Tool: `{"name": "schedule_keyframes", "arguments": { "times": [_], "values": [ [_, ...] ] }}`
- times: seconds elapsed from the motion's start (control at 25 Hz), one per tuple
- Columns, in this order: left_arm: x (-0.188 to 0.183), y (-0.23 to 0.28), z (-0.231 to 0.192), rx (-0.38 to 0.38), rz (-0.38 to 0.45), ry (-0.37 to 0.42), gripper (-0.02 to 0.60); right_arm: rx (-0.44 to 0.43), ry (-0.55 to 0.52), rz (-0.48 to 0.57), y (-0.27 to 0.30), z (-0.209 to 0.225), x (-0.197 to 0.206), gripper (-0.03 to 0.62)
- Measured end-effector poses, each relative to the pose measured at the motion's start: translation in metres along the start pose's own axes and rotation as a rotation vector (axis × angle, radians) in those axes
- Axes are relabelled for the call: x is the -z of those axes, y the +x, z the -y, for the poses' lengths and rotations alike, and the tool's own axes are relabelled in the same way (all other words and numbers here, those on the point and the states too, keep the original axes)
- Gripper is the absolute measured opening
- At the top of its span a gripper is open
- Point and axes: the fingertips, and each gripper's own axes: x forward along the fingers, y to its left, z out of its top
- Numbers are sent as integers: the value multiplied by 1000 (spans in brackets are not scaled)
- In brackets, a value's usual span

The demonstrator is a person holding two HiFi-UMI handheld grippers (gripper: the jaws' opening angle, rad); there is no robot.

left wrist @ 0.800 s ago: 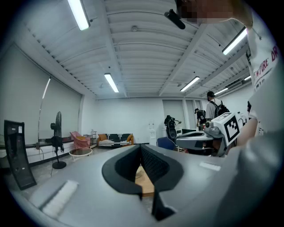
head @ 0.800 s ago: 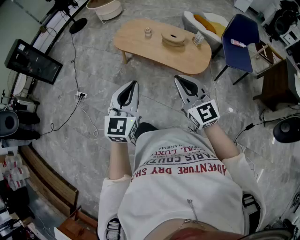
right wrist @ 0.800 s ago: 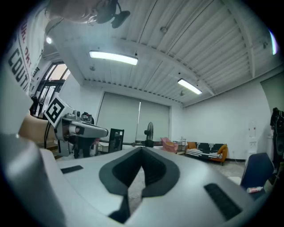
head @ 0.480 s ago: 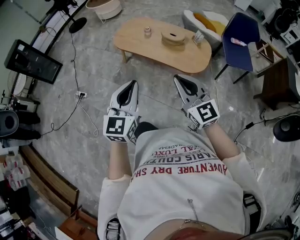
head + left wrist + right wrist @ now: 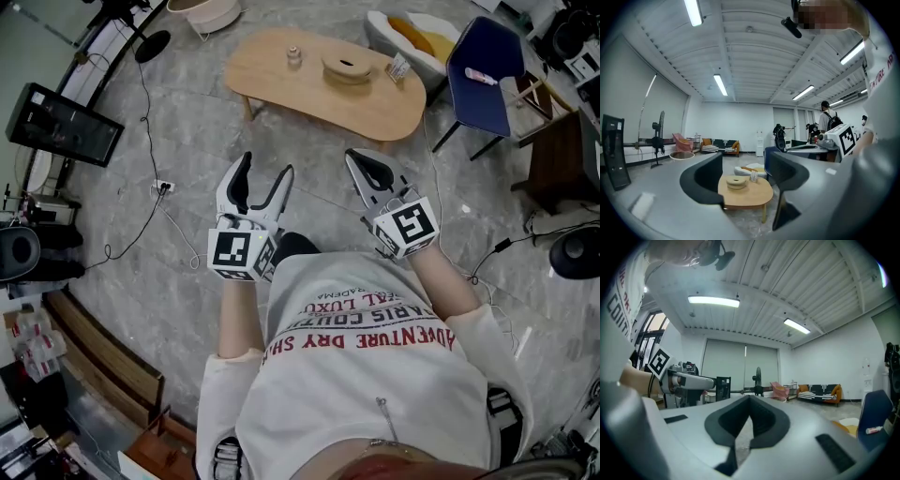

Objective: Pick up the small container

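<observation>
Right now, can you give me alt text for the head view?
A person looks down at two empty handheld grippers held level over a grey floor: the left gripper open, the right gripper shut. Ahead stands a low wooden table bearing a small container.

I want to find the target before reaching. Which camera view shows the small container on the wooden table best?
The head view: the small container stands in plain sight on the wooden table. The left gripper view shows the table, but I cannot find the container there. The right gripper view shows neither.
</observation>
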Motion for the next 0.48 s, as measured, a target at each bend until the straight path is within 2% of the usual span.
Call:
{"name": "schedule_keyframes", "arguments": {
  "times": [0.24, 0.48],
  "values": [
    [16, 16, -33, -9, -34, -37, 304, 3, 30, -23, 32, 3, 10, -5],
    [31, 44, -107, 21, -57, -51, 304, 37, 43, -50, 107, 5, 21, -5]
  ]
}}
